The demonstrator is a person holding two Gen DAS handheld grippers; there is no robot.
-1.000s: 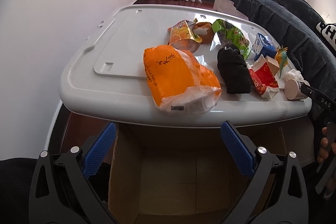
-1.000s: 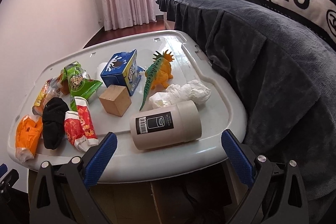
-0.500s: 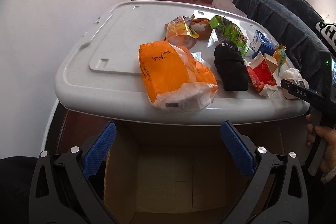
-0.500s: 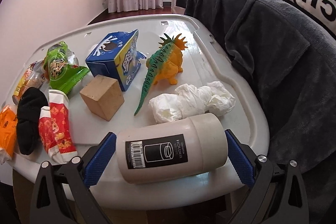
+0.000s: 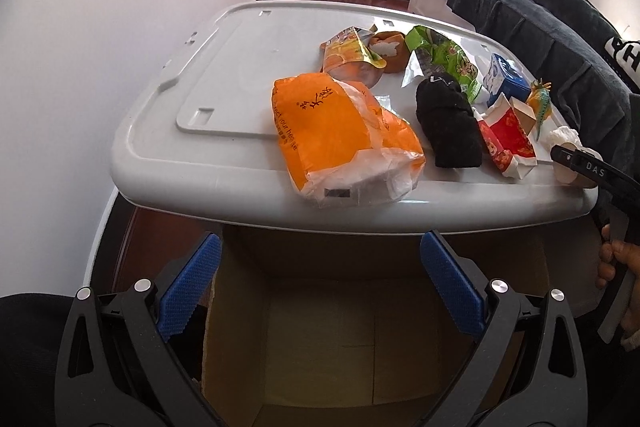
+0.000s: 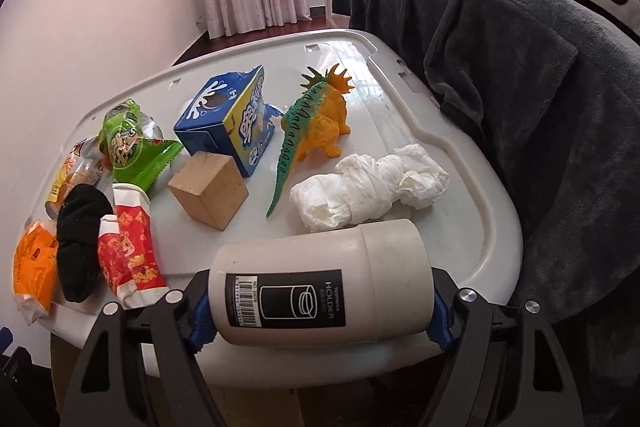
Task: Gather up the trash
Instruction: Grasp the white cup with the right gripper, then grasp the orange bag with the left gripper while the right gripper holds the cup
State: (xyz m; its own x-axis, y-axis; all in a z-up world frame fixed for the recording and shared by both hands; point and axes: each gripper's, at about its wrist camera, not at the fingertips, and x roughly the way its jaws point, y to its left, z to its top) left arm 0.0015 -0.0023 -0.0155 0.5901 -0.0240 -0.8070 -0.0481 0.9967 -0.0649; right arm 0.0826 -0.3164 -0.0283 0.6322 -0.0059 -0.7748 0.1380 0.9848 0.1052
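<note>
A beige cylinder (image 6: 320,287) with a black barcode label lies on its side at the near edge of the grey bin lid (image 6: 480,227). My right gripper (image 6: 320,313) is closing around it, and its blue pads (image 6: 202,319) touch both ends. Crumpled white tissue (image 6: 368,191) lies just behind it. My left gripper (image 5: 320,247) hangs open and empty above an open cardboard box (image 5: 360,339) below the lid's front edge. An orange plastic bag (image 5: 340,135) lies on the lid straight ahead of it.
Also on the lid are a black sock (image 6: 78,227), a red packet (image 6: 128,259), a green snack bag (image 6: 128,147), a blue carton (image 6: 232,119), a wooden block (image 6: 208,191) and an orange toy dinosaur (image 6: 320,123). A dark blanket (image 6: 520,67) borders the right side.
My right gripper moved forward over the lid's edge and its jaws came in from wide open onto the ends of the beige cylinder. The left gripper stayed put.
</note>
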